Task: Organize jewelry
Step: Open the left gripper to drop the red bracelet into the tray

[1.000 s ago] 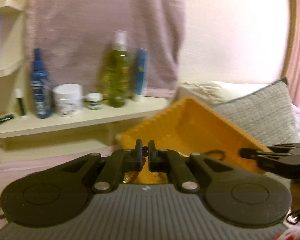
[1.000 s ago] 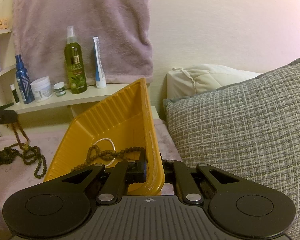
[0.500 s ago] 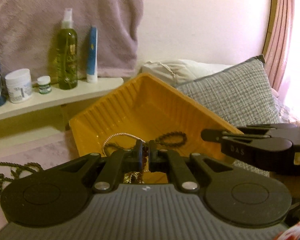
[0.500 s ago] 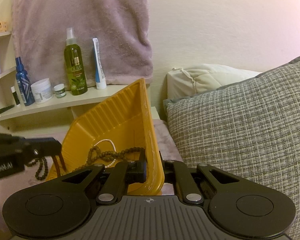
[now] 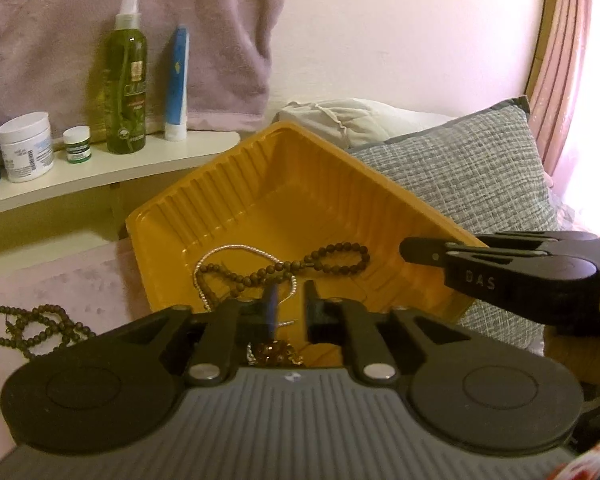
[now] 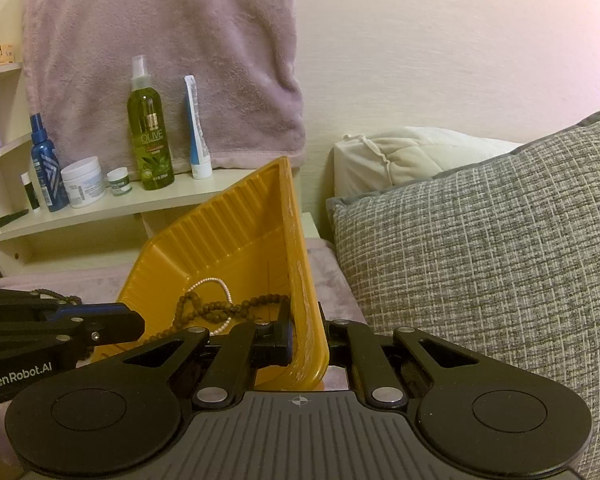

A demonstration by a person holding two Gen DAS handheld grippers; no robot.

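Jewelry lies partly gathered in a yellow tray (image 5: 300, 184) tilted on a bed with a pink cover (image 5: 72, 280); inside it rest a dark bead strand (image 5: 324, 258) and a white pearl strand (image 5: 236, 250), crossing one another; a second dark bead strand (image 5: 28, 320) lies on the cover, left of the tray and apart from it. Right gripper (image 6: 306, 340) has its jaws closed tight on the tray's near right wall, holding it tilted. Left gripper (image 5: 290, 308) stands over the tray's near edge; its jaws have just been opening, a narrow gap shows between them and nothing is pressed there; an amber beaded piece (image 5: 276, 350) lies just below them. Grey pillow (image 6: 480, 264) adjoins the tray's right side; shelf (image 6: 112, 204) behind carries bottles and jars.
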